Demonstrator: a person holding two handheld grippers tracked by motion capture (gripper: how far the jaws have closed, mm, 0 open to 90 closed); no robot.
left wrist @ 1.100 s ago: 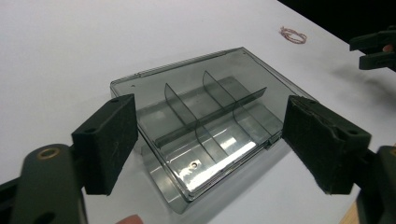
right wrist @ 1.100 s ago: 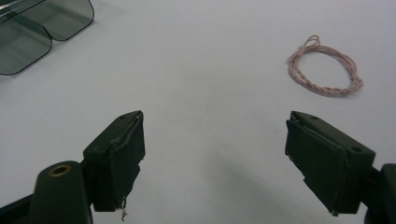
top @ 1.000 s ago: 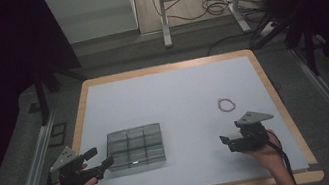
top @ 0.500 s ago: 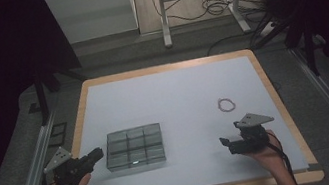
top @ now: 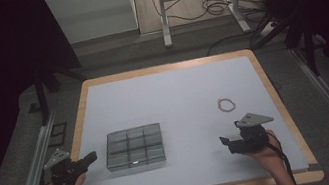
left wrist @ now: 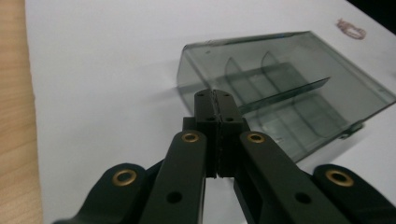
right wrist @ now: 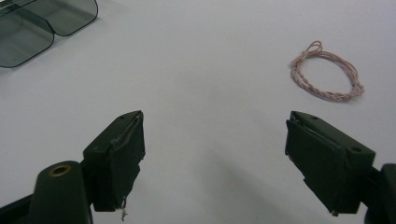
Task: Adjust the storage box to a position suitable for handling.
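Lying flat on the white table surface (top: pixel 173 96), one smoked transparent divided box (top: pixel 134 147) of nine compartments, three by three, served as the landmark, with one pink twisted cord loop (top: pixel 226 105) well apart from it on the right. The left gripper (top: pixel 88 159) stood just beside the box's left edge, tips pointing at the near wall but apart from it; its jaws had just been closing and were pressed fully together with nothing between them. The right gripper (top: pixel 225 142) stood well apart from the box's right side, nearer the loop, jaws spread wide and empty.
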